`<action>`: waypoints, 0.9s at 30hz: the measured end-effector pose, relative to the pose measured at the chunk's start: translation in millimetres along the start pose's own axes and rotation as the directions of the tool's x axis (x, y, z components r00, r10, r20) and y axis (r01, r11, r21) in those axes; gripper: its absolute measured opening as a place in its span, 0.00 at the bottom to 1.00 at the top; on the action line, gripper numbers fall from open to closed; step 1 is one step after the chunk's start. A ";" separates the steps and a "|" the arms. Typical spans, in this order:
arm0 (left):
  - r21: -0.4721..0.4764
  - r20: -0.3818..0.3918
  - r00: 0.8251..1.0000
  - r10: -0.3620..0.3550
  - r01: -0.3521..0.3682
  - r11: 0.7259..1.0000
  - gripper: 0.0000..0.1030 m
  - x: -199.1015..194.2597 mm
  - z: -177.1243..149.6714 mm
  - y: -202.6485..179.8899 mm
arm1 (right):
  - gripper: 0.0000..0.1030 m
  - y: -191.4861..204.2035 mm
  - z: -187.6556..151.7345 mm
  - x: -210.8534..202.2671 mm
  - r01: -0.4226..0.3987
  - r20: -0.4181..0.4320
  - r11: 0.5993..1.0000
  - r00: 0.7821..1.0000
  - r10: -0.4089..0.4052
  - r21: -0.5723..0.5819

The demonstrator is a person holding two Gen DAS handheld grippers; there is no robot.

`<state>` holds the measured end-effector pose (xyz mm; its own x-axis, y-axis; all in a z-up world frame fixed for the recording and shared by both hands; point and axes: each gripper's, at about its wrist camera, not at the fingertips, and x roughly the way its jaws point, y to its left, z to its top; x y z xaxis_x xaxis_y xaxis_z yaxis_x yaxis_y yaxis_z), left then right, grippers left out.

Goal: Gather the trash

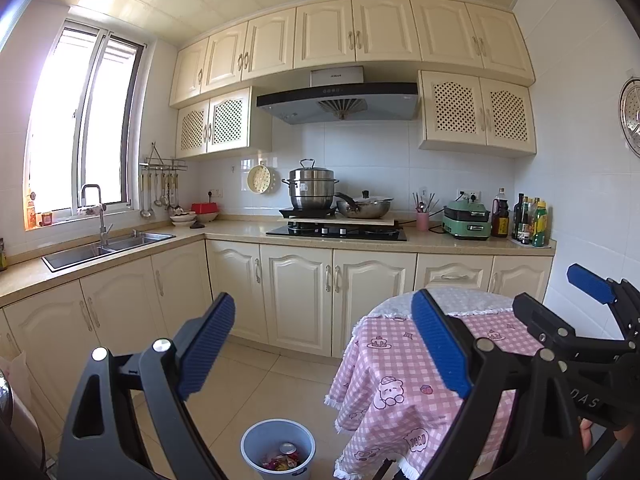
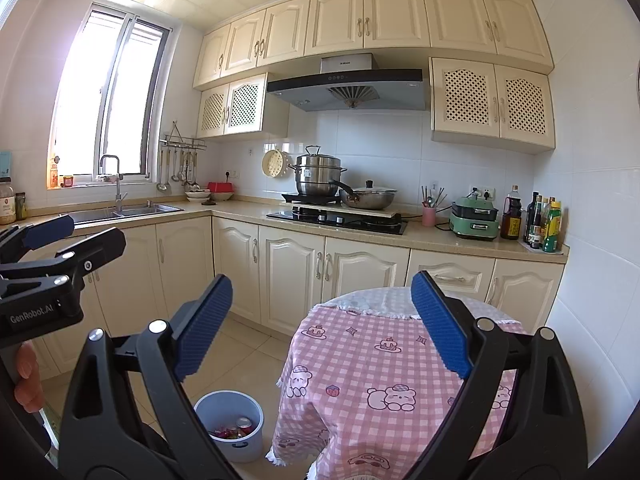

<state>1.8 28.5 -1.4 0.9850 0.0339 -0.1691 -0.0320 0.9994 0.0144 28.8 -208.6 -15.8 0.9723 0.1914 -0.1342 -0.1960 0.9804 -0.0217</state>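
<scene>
The blue bin [image 1: 278, 450] sits on the floor tiles at the bottom centre of the left view, just beside the hanging edge of the pink checked tablecloth [image 1: 400, 380], likely so scraps from the table drop in easily. Inside lie a can [image 1: 288, 448] and bright wrappers [image 1: 280, 462]. The left gripper [image 1: 324, 348] and the right gripper [image 2: 322, 326] are held high and level, jaws wide apart and holding nothing; judging by the filled bin, collecting looks mostly done

Sunlit kitchen w/ cream cabinets [image 1: 296, 288], white tile walls [image 1: 372, 148], window [image 1: 86, 120] at left, beige tile floor [image 1: 256, 384].
</scene>
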 end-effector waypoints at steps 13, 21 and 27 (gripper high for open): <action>0.001 -0.012 1.000 0.002 -0.002 1.000 0.86 2.2 -0.7 1.2 | 0.87 0.0 -1.7 0.4 -0.001 -0.002 1.000 1.000 0.001 -0.002; 0.000 -0.017 1.000 0.004 -0.004 1.000 0.86 2.7 -2.8 1.3 | 0.87 -0.3 -6.7 0.7 -0.002 -0.009 1.000 1.000 0.002 -0.005; 0.000 -0.025 1.000 0.004 -0.004 1.000 0.86 5.7 -3.5 2.5 | 0.87 -0.5 -7.1 1.6 -0.003 -0.009 1.000 1.000 0.003 -0.006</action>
<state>6.7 31.3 -5.8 0.9804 0.0378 -0.1932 -0.0356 0.9993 0.0148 29.6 -209.2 -23.1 0.9706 0.1936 -0.1429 -0.1994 0.9795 -0.0272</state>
